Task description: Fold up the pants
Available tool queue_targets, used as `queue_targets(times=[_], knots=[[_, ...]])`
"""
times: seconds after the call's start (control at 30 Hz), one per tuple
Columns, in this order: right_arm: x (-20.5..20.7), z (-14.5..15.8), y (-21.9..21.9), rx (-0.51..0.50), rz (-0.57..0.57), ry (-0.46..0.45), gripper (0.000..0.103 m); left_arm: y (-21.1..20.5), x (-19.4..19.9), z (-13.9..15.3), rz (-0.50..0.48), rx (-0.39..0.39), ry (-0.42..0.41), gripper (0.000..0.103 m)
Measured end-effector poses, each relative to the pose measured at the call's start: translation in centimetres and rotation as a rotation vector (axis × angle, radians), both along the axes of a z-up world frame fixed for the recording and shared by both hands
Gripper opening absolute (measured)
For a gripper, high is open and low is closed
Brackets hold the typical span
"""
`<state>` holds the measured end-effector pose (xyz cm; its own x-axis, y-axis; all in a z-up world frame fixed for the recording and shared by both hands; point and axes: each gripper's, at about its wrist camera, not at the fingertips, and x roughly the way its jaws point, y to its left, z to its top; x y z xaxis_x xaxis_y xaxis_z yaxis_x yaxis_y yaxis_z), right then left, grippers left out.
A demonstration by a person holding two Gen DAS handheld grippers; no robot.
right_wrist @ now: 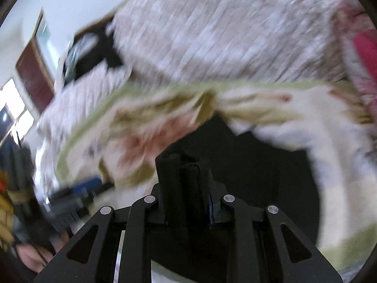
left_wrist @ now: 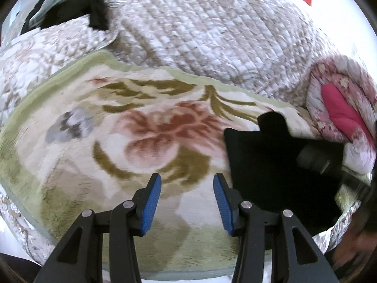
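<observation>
The black pants (left_wrist: 280,172) lie folded flat on a floral blanket (left_wrist: 150,127) at the right of the left wrist view. My left gripper (left_wrist: 187,202) is open and empty, hovering over the blanket just left of the pants. My right gripper (right_wrist: 188,184) is shut on a thick folded bunch of the black pants (right_wrist: 259,172), which hang and spread below and to the right of it. The right wrist view is blurred by motion. The left gripper also shows in the right wrist view (right_wrist: 82,191) at the lower left.
A quilted beige bedspread (left_wrist: 200,30) covers the bed behind the blanket. A pink and floral bundle (left_wrist: 339,108) lies at the right. Dark clothes (left_wrist: 77,7) are piled at the far left. A door and window (right_wrist: 26,80) show at the left.
</observation>
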<state>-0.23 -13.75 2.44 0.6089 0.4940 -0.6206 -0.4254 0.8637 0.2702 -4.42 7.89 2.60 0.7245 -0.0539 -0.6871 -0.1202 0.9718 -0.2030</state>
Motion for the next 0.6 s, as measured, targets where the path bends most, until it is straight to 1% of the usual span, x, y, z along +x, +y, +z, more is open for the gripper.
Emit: queue_targets(times=[0.07, 0.1, 0.3, 0.4, 0.53, 0.6], knots=[[-0.2, -2.2, 1.5, -0.060, 0.039, 0.036, 0.022, 0.5, -0.1, 0.0, 0.011, -0.009, 0.002, 0.049], [-0.3, -2.7, 1.9, -0.072, 0.044, 0.032, 0.022, 0.6, -0.1, 0.0, 0.014, -0.010, 0.001, 0.049], [-1.4, -1.4, 2.2, -0.113, 0.036, -0.027, 0.022, 0.6, -0.2, 0.0, 0.010, -0.015, -0.003, 0.049], [-1.9, -1.9, 2.8, -0.138, 0.045, -0.030, 0.022, 0.6, -0.3, 0.1, 0.008, -0.014, -0.006, 0.049], [-2.8, -1.8, 3.8, -0.164, 0.070, -0.068, 0.022, 0.5, -0.3, 0.1, 0.013, -0.011, -0.005, 0.049], [-2.5, -2.6, 4.2, -0.179, 0.082, -0.060, 0.023, 0.6, -0.1, 0.1, 0.014, -0.013, -0.003, 0.049]])
